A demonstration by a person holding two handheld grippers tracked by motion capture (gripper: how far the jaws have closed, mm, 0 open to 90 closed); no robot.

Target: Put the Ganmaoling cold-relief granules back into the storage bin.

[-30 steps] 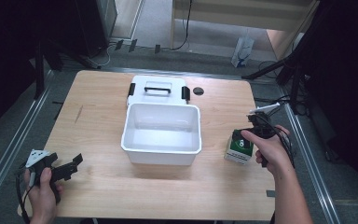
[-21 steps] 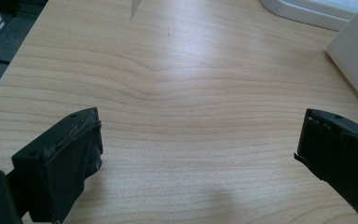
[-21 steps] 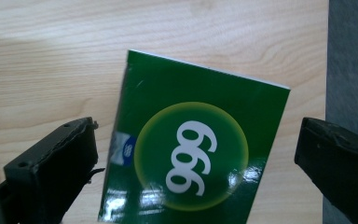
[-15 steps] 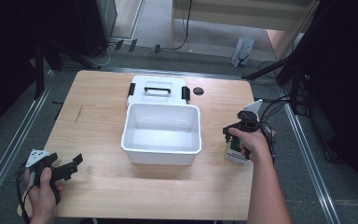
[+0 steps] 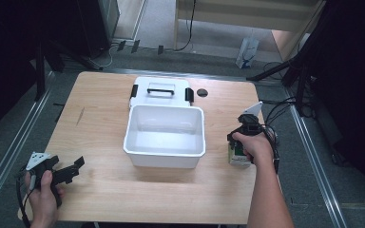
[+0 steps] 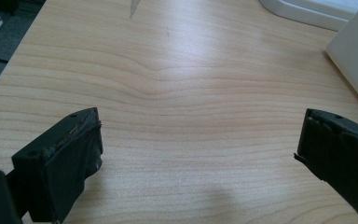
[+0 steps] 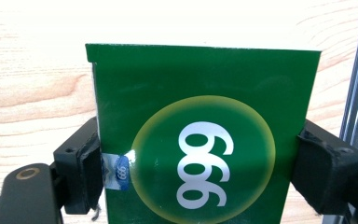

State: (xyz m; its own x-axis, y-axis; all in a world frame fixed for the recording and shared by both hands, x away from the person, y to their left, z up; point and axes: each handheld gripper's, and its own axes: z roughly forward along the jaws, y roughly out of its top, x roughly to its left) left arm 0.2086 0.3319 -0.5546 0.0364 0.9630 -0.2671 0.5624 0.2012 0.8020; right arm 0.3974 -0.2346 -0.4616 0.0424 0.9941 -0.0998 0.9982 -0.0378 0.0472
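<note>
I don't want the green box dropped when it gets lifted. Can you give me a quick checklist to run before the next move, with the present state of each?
1. Right gripper jaws on both sides of the green box: ok, one jaw at each side edge.
2. Jaws fully clamped: cannot tell, contact looks close but pressure is not visible.
3. White bin open and empty: ok.
4. Lid out of the way: ok, it lies behind the bin.
5. Left gripper clear of the path: ok, open over bare table at the near left corner.
</note>
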